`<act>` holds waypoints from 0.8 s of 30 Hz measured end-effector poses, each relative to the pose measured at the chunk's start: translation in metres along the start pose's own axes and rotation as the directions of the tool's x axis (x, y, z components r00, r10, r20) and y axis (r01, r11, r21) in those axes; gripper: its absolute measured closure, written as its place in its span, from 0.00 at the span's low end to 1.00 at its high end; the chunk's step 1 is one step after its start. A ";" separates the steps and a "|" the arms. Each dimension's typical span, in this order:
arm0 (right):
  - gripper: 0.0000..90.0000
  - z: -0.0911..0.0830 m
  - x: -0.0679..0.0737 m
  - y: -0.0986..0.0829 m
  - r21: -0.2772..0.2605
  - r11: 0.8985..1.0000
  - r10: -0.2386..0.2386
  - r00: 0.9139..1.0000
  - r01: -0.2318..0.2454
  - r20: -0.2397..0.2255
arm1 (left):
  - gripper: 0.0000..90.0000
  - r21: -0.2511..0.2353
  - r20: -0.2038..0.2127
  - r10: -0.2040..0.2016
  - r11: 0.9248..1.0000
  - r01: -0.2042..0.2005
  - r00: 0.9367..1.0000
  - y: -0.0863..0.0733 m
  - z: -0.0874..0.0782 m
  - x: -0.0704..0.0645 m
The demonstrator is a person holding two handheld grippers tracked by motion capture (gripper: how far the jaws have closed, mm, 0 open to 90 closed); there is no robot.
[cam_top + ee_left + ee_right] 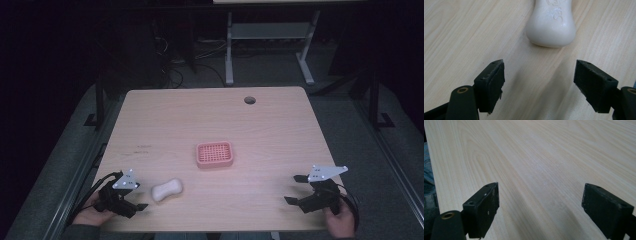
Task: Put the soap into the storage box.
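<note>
1. The white soap bar lies flat on the bench, in front of and to the left of the pink soap dish, apart from it.
2. The left gripper sits just left of the soap, its fingers spread wide and holding nothing; in the left gripper view the soap's near rounded end lies straight ahead of the gap, not yet between the pads.
3. The soap's long axis runs roughly along the gripper's line of approach, tilted slightly toward the dish, so the fingers would likely close across its narrower width.
4. The left gripper is clearly the nearer one; the right gripper rests well to the right of the dish, its fingers also wide apart and empty, over bare wood.
5. The soap's far end is cut off at the top of the left gripper view, and its embossed lettering is too partial to read.
</note>
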State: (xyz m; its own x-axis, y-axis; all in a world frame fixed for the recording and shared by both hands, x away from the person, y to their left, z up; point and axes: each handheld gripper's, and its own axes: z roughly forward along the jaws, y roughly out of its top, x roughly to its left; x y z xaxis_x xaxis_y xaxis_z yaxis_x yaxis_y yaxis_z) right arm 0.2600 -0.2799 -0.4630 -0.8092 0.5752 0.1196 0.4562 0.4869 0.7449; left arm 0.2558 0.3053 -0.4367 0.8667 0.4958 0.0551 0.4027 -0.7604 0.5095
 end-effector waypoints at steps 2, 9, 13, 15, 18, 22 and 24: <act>0.16 0.000 0.000 0.000 0.001 1.000 0.000 1.000 0.000 0.000 | 0.27 -0.001 0.001 -0.003 1.000 0.003 1.000 0.000 0.000 -0.001; 0.16 0.001 0.000 0.000 0.001 1.000 -0.005 1.000 0.005 -0.003 | 0.27 0.001 0.005 0.010 1.000 -0.010 1.000 0.003 0.001 -0.002; 0.16 0.002 0.000 0.001 0.007 1.000 -0.003 1.000 0.003 -0.004 | 0.27 -0.004 0.003 0.015 1.000 -0.015 1.000 0.004 0.001 -0.002; 0.16 0.002 0.000 0.001 0.007 1.000 -0.004 1.000 0.004 -0.004 | 0.27 -0.005 0.005 0.011 1.000 -0.011 1.000 0.005 0.001 -0.003; 0.16 0.002 0.000 0.001 0.004 1.000 -0.006 1.000 0.006 -0.006 | 0.27 -0.003 0.006 0.016 1.000 -0.016 1.000 0.006 0.002 -0.004; 0.16 0.002 0.000 0.001 0.008 1.000 -0.007 1.000 0.007 -0.005 | 0.27 -0.002 0.008 0.024 1.000 -0.024 1.000 0.008 0.002 -0.004; 0.16 0.002 0.000 0.001 0.006 1.000 -0.008 1.000 0.008 -0.007 | 0.27 -0.002 0.006 0.029 1.000 -0.029 1.000 0.009 0.002 -0.005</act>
State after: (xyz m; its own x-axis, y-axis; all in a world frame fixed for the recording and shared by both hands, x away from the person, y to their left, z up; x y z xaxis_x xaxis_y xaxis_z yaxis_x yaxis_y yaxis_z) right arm 0.2611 -0.2776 -0.4634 -0.8154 0.5667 0.1185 0.4520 0.4952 0.7419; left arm 0.2560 0.2955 -0.4343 0.8795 0.4715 0.0647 0.3770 -0.7732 0.5099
